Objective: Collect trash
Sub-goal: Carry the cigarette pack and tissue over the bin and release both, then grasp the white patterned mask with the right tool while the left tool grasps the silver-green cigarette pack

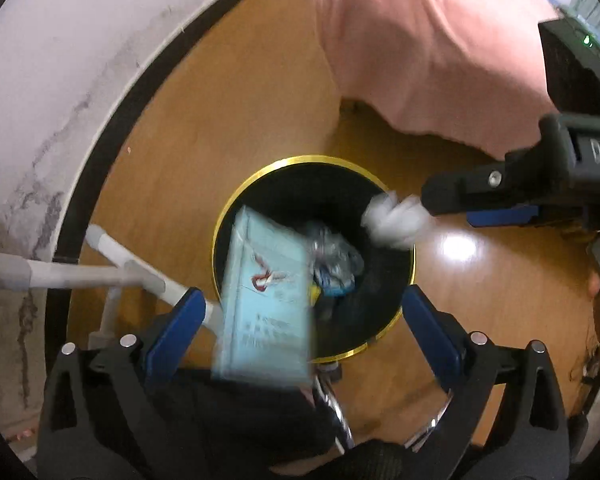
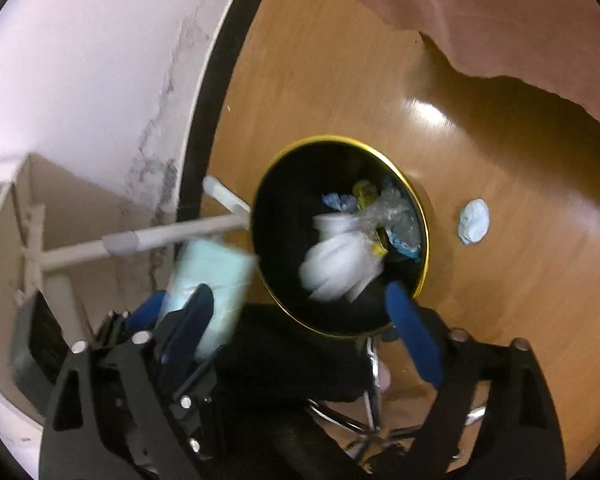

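Note:
A black trash bin with a gold rim (image 1: 236, 200) (image 2: 420, 216) stands on the wooden floor and holds crumpled plastic wrappers (image 1: 334, 256) (image 2: 396, 216). My left gripper (image 1: 304, 328) is open above the bin; a light blue box (image 1: 264, 296) (image 2: 212, 276), blurred, hangs between its fingers over the bin's left edge. My right gripper (image 2: 300, 320) is open above the bin; a blurred white crumpled paper (image 2: 340, 260) (image 1: 396, 220) is in the air just off its fingertips, over the bin.
A pale blue crumpled wad (image 2: 474, 221) lies on the floor right of the bin. White pipes (image 1: 80, 272) run by the stained white wall (image 1: 52, 80) on the left. A pink cloth (image 1: 420, 40) hangs above. A chrome stool base (image 2: 376, 408) is below.

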Demonstrator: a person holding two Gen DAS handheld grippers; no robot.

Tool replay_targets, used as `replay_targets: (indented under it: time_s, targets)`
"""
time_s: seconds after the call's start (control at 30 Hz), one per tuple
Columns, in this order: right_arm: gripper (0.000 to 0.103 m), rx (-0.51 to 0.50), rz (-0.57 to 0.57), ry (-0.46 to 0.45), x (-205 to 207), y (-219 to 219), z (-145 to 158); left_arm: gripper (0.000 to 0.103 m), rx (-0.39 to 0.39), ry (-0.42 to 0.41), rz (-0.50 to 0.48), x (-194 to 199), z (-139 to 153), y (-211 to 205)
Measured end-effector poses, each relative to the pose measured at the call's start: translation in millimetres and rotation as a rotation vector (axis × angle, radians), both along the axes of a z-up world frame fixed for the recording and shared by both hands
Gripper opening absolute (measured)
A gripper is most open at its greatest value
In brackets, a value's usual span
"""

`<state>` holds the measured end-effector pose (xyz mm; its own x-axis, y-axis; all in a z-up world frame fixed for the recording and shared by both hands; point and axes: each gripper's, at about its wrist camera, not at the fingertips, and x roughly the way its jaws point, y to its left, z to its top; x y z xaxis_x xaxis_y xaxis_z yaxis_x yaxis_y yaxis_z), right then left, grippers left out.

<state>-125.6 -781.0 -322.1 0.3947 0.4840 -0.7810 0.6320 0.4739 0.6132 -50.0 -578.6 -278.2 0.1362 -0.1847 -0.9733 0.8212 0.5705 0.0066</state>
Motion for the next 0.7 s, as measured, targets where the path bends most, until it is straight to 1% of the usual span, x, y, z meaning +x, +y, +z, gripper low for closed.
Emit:
replay_targets:
  time_s: [0.07,0.13,0.17,0.2,0.23,0.27,0.3,0.33,0.37,0.43,0.47,0.5,0.53,0.57,0.63,0.67,0.7]
  targets:
    - [0.086,-0.012,-0.022,0.002,-4.2,-8.6,9.2,0.096,-0.012,0.015,0.0,-8.5,4.3,0.7]
    - [0.086,-0.034,-0.052,-0.008,-15.3,-18.6,24.7,0.096,-0.022,0.027,-0.008,-13.4,9.8,-2.2]
    - [0.086,-0.059,-0.064,-0.017,-22.9,-24.3,36.0,0.096,-0.04,0.037,-0.016,-19.9,18.0,-4.2]
    - [0.086,-0.118,-0.075,-0.024,-34.7,-29.8,52.2,0.096,-0.074,0.052,-0.031,-27.1,28.7,-4.5]
    - [0.086,-0.186,-0.081,-0.022,-43.9,-33.9,66.7,0.096,-0.139,0.071,-0.064,-41.6,47.5,-6.3]
    - [0.087,-0.279,-0.09,-0.016,-55.8,-37.7,85.7,0.096,-0.181,0.074,-0.094,-53.0,63.0,-8.4]
    - [0.091,-0.397,-0.109,-0.009,-70.0,-40.8,108.7,0.096,-0.224,0.07,-0.133,-65.3,80.4,-10.4]
    - [0.096,-0.491,-0.133,-0.009,-81.7,-42.1,127.6,0.096,-0.286,0.056,-0.199,-82.6,108.6,-12.8]
    - [0.096,-0.614,-0.175,-0.019,-97.2,-42.3,155.3,0.096,-0.328,0.037,-0.238,-92.5,128.6,-13.4]
    - [0.096,-0.734,-0.226,-0.059,-114.6,-38.7,188.9,0.096,-0.435,-0.036,-0.304,-111.6,184.3,-6.3]
    - [0.096,-0.785,-0.247,-0.083,-121.5,-34.9,207.4,0.096,-0.475,-0.067,-0.316,-116.0,205.4,-0.8]
    - [0.096,-0.836,-0.264,-0.108,-126.4,-28.2,228.3,0.096,-0.523,-0.115,-0.321,-118.9,232.9,11.4]
    - [0.096,-0.868,-0.273,-0.132,-127.8,-21.4,243.6,0.096,-0.553,-0.156,-0.316,-118.9,251.1,22.0]
    - [0.096,-0.907,-0.28,-0.173,-126.5,-8.3,264.5,0.096,-0.586,-0.221,-0.299,-116.9,274.6,40.4]
    - [0.096,-0.944,-0.256,-0.248,-117.4,13.0,287.9,0.096,-0.621,-0.363,-0.226,-103.3,309.6,88.2]
    - [0.096,-0.967,-0.225,-0.3,-105.4,33.3,302.1,0.096,-0.615,-0.42,-0.178,-95.5,318.3,108.6]
    - [0.096,-0.977,-0.205,-0.329,-95.3,47.8,309.5,0.096,-0.582,-0.491,-0.095,-82.6,326.5,136.4]
